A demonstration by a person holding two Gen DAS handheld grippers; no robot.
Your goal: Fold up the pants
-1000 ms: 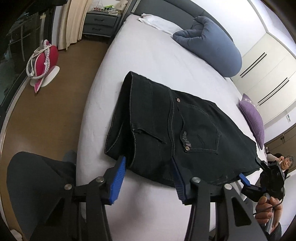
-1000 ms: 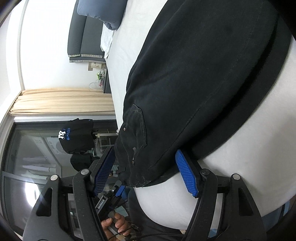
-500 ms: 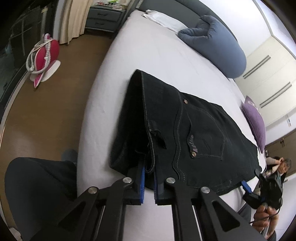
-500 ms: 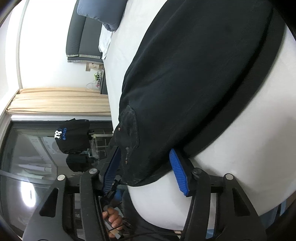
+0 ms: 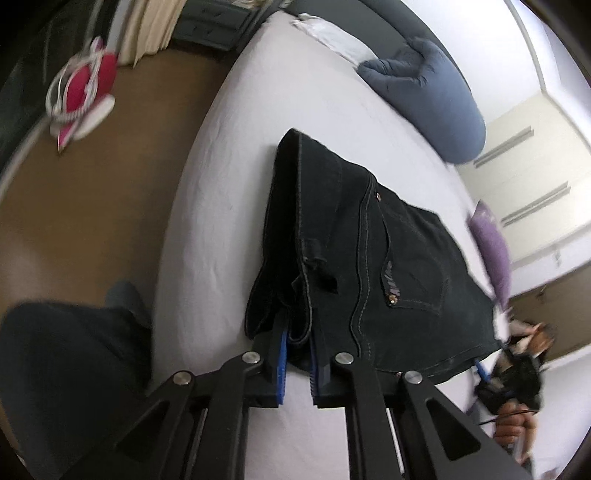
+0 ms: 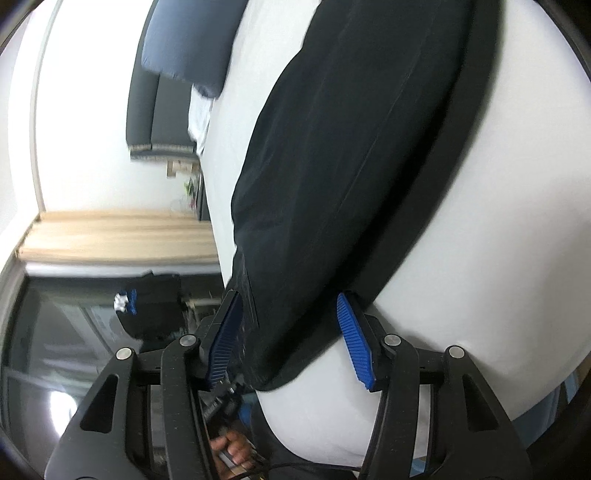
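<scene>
Black jeans (image 5: 369,258) lie folded lengthwise on the white bed (image 5: 258,110), back pocket up. My left gripper (image 5: 297,338) pinches the bunched waistband at the near end between its blue pads; its jaws are opening very slightly, and the cloth is still pressed between them. At the far right corner of the jeans sits my right gripper (image 5: 480,367), held by a hand. In the right wrist view the jeans (image 6: 351,147) stretch away, and the right gripper (image 6: 288,302) has its pads against both sides of the thick folded edge near the bed's rim (image 6: 498,258).
A blue bolster pillow (image 5: 436,92) and a white pillow (image 5: 332,33) lie at the head of the bed, a purple cushion (image 5: 491,251) at its far side. A red object (image 5: 81,85) stands on the brown floor left. My dark trouser leg (image 5: 55,369) fills the lower left.
The left jaws went from wide open around the waistband to pinched on it, and the band has bunched up. The right jaws narrowed onto the folded edge, and both grippers moved in closer.
</scene>
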